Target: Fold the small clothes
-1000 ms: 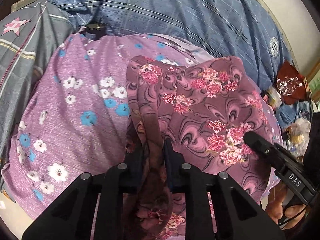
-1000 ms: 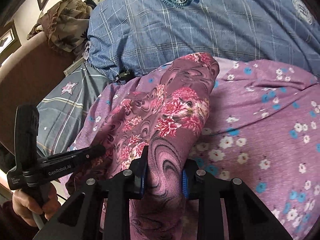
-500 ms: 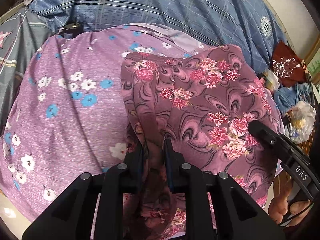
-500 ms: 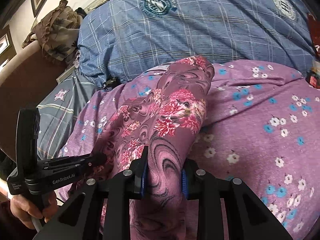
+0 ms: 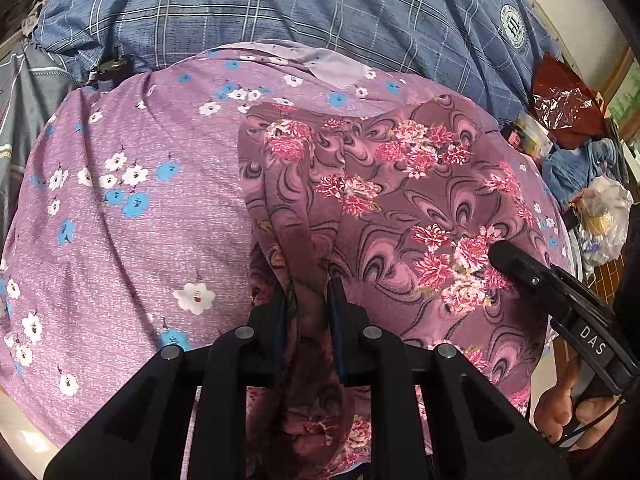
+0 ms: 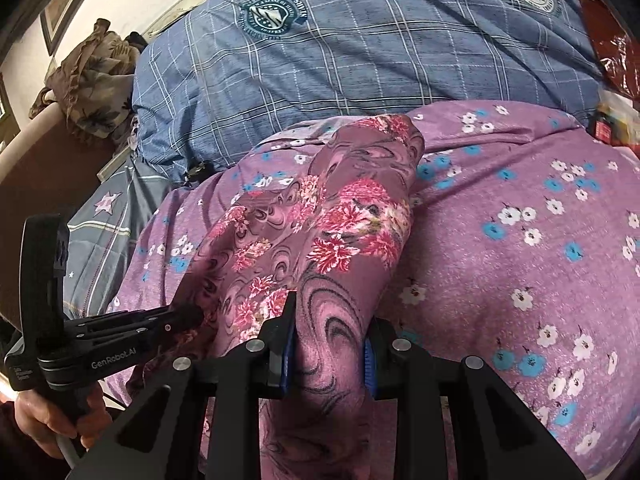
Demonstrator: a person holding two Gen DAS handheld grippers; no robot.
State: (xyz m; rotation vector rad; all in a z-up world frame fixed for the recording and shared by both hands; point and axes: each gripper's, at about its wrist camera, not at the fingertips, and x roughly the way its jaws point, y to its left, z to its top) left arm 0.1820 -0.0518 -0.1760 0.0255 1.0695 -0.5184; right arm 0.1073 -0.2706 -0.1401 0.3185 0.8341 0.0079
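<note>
A small mauve garment point(image 5: 400, 200) with pink flowers and dark swirls lies across a purple flowered cloth point(image 5: 140, 240). My left gripper point(image 5: 308, 304) is shut on a bunched near edge of the garment. In the right wrist view the same garment point(image 6: 320, 232) runs away from me as a raised fold, and my right gripper point(image 6: 330, 340) is shut on its near end. Each gripper shows in the other's view: the right gripper point(image 5: 560, 304) at the garment's right side, the left gripper point(image 6: 120, 336) at its left. The garment's near hem hangs hidden under both sets of fingers.
A blue checked quilt point(image 6: 360, 60) fills the back. A grey striped cloth point(image 6: 104, 232) lies at the left, with a brown crumpled cloth point(image 6: 88, 92) behind it. At the right sit a red plastic bag point(image 5: 568, 100), blue fabric and a white bag point(image 5: 604, 216). A hand point(image 6: 52, 416) holds the left gripper's handle.
Both grippers have carried the garment sideways to the right over the purple cloth, still shut on it. More of the purple cloth now shows at the left; the garment's fold keeps its shape.
</note>
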